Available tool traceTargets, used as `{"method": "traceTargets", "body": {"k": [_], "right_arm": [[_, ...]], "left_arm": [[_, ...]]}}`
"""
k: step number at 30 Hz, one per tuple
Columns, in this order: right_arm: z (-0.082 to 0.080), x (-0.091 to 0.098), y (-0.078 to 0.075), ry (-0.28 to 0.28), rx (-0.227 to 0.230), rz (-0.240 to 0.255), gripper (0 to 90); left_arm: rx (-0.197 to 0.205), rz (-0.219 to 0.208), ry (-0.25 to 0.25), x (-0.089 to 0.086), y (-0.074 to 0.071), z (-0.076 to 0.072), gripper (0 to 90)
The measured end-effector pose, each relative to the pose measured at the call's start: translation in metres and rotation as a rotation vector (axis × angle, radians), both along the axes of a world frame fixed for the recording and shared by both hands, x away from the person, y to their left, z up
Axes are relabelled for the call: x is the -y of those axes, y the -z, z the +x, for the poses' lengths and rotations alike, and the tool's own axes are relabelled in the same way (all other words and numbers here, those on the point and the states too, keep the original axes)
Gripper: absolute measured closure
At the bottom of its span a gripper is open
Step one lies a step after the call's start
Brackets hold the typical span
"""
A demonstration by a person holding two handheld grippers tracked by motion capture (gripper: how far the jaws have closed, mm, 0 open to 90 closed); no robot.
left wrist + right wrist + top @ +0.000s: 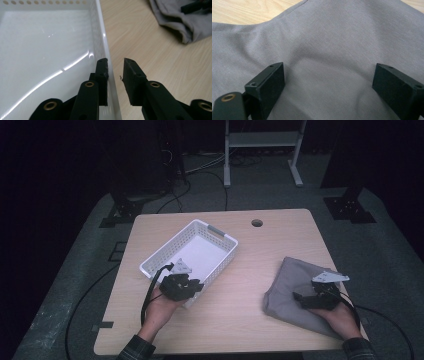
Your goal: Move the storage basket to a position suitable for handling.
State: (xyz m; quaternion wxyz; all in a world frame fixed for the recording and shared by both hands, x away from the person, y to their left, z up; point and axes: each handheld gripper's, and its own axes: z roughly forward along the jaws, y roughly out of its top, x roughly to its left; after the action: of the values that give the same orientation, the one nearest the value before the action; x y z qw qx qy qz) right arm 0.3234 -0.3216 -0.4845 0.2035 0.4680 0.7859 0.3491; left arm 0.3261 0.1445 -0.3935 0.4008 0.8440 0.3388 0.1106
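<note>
1. Left gripper (pixel 192 287) sat at the near corner of the white basket (pixel 155 260). In the left gripper view the jaws straddled the basket's side wall (pixel 106 62): one pad lay against the inner face, the other stood off the outer face with a clear gap. Jaws narrow but not clamped, so I judged nothing was held.
2. Right gripper (pixel 305 297) rested over the grey cloth (pixel 292 275) at the near right of the table (pixel 250 265). In the right gripper view the jaws stood wide, one to each side, with smooth fabric (pixel 332 50) between and beyond them. No fold was pinched, so the cloth was not gripped.
3. The cloth lay in a loosely folded heap flat on the table, well apart from the basket. No part of it was lifted.
4. The basket stood farther back at centre left, set at an angle. Its floor (pixel 37 45) was bare.
5. Judgement on progress: the work looked like moving the cloth into the basket. The basket appeared positioned and the right tool was set over the cloth.
6. Left to do, as I judged: close on the cloth, lift, carry across, release inside the basket.
</note>
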Motion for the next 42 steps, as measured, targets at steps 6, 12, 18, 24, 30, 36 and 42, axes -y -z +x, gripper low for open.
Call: {"method": "traceTargets", "body": {"k": [6, 12, 18, 24, 30, 36, 42], "right_arm": [[0.000, 0.000, 0.000, 0.000, 0.000, 0.000, 9.7], [0.000, 0.000, 0.000, 0.002, -0.001, 0.000, 9.7], [0.000, 0.000, 0.000, 0.000, 0.000, 0.000, 9.7], [0.000, 0.000, 0.000, 0.000, 0.000, 0.000, 9.7], [0.000, 0.000, 0.000, 0.000, 0.000, 0.000, 9.7], [0.000, 0.000, 0.000, 0.000, 0.000, 0.000, 9.7], [0.000, 0.000, 0.000, 0.000, 0.000, 0.000, 9.7]], "left_arm": [[0.028, -0.037, -0.023, -0.017, -0.016, 0.010, 68.0], [0.071, -0.007, -0.058, -0.032, -0.025, 0.027, 65.5], [0.099, 0.007, -0.104, -0.051, -0.027, 0.048, 65.5], [0.112, 0.027, -0.156, -0.068, -0.024, 0.072, 65.5], [0.104, 0.049, -0.198, -0.084, -0.020, 0.094, 65.5], [0.101, 0.066, -0.234, -0.096, -0.017, 0.108, 65.5], [0.075, 0.098, -0.264, -0.106, -0.008, 0.118, 65.5]]}}
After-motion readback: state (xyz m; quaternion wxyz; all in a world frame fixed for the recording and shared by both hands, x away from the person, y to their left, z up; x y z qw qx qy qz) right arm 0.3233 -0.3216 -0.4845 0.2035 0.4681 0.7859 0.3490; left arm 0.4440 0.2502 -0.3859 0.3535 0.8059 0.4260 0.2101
